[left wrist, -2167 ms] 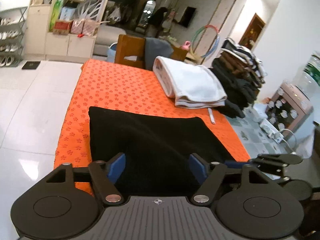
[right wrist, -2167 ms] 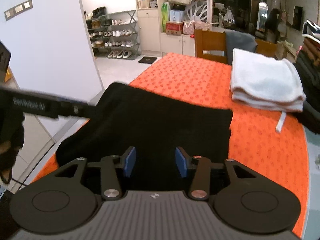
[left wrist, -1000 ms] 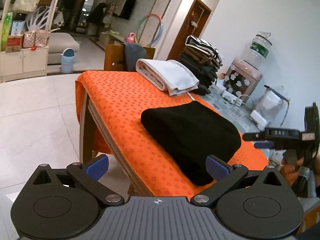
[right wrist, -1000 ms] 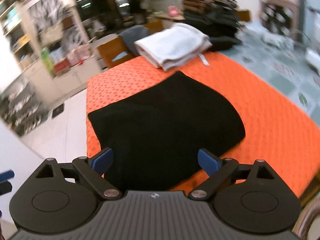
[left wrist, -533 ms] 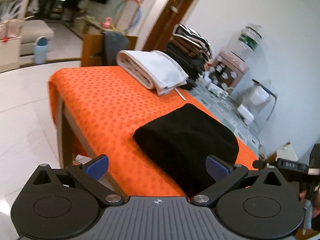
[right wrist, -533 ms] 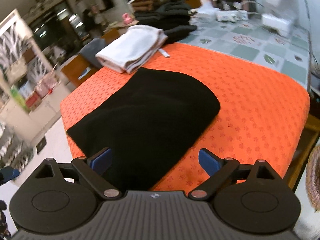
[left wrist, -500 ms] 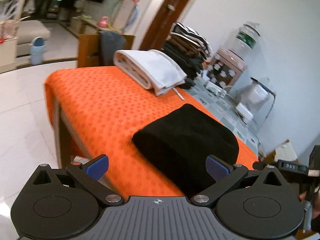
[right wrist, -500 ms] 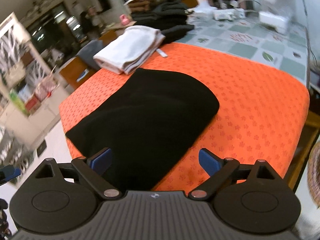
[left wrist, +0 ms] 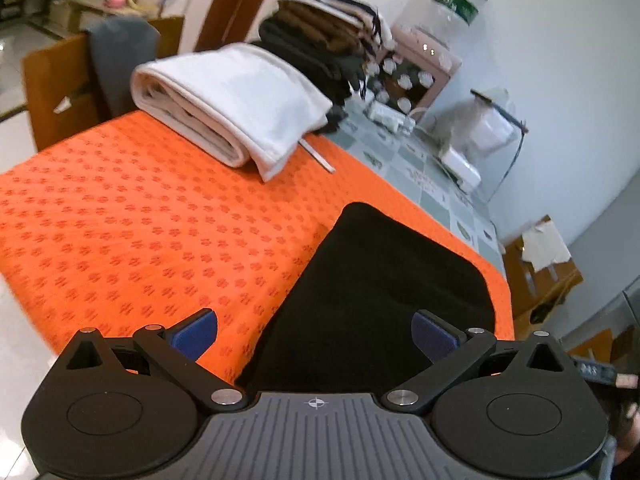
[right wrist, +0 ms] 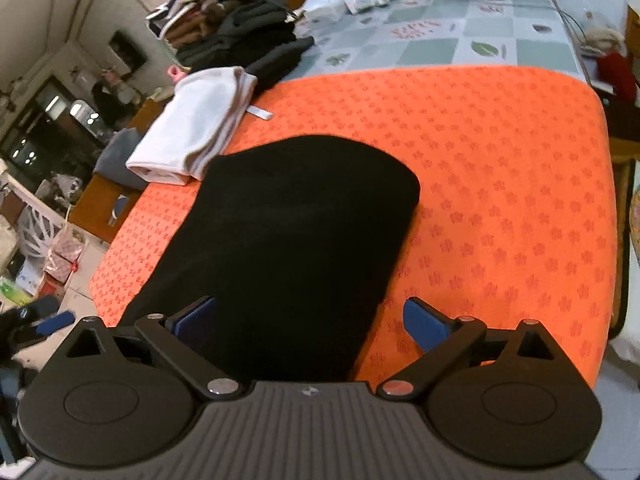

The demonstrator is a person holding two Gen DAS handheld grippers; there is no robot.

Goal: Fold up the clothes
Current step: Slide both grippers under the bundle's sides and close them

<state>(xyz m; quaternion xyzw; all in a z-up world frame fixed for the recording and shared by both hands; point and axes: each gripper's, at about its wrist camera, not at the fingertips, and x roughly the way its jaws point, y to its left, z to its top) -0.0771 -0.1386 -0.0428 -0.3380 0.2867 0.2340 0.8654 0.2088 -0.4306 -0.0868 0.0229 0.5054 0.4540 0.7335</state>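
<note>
Orange cloth [left wrist: 132, 216] [right wrist: 500, 168]: printed with small darker flowers, covers the table top; carries all garments listed below.

Black garment [left wrist: 384, 280] [right wrist: 292, 236]: folded into a thick rectangle with rounded corners, lying flat on the orange cloth near its front edge, free of both tools.

White garment [left wrist: 236, 96] [right wrist: 196, 120]: folded, several layers showing at its edge, at the far side of the cloth, apart from the black garment.

Stack of dark clothes [left wrist: 324, 40] [right wrist: 228, 20]: piled behind the white garment, striped piece on top.

Left gripper [left wrist: 314, 330]: blue fingers spread wide, holding nothing, above the near end of the black garment.

Right gripper [right wrist: 308, 320]: blue fingers likewise spread wide and empty, above the same garment's near end.
</note>
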